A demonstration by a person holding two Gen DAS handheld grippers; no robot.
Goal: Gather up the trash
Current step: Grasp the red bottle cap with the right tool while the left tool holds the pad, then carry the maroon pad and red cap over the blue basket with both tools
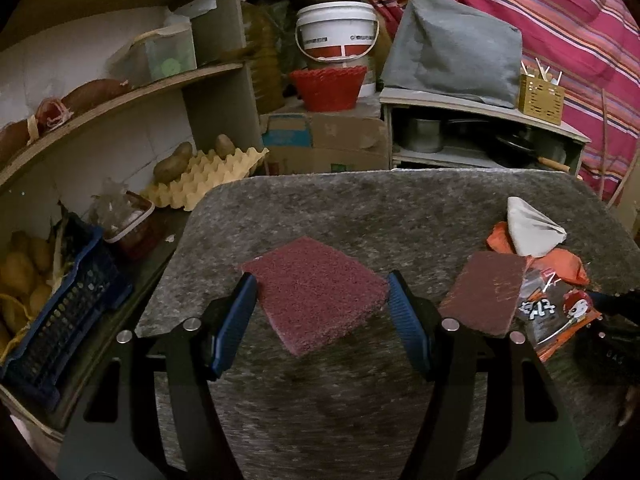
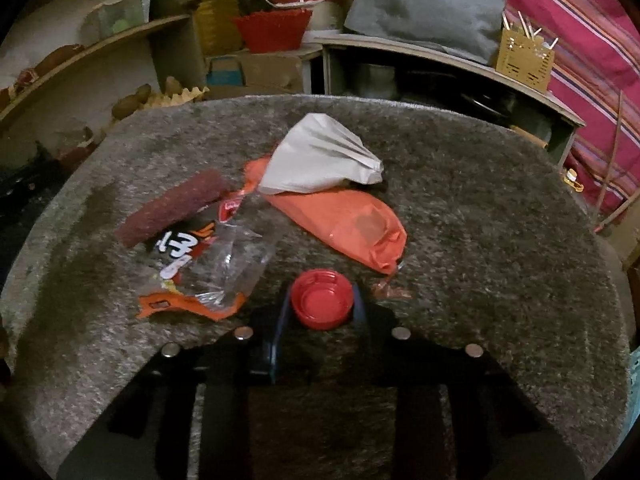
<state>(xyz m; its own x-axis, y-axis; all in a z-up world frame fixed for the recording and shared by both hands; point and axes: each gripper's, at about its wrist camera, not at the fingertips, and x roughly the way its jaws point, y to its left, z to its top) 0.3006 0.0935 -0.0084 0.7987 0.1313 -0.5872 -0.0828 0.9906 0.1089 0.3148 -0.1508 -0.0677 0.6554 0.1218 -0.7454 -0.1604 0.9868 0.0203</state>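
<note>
Right gripper (image 2: 322, 300) down at the near edge of the grey worktop (image 2: 480, 208), and its jaws are pinching the red cap (image 2: 321, 298) from both sides (rim up, hollow showing). Just beyond lie a snack wrapper (image 2: 200, 264), an orange bag (image 2: 344, 220) and a crumpled white paper (image 2: 320, 160). Over on the left gripper (image 1: 322, 300), the jaws stand spread either side of a maroon scouring pad (image 1: 316, 292); whether they touch it I cannot tell. A second pad (image 1: 486, 292) lies to its right.
</note>
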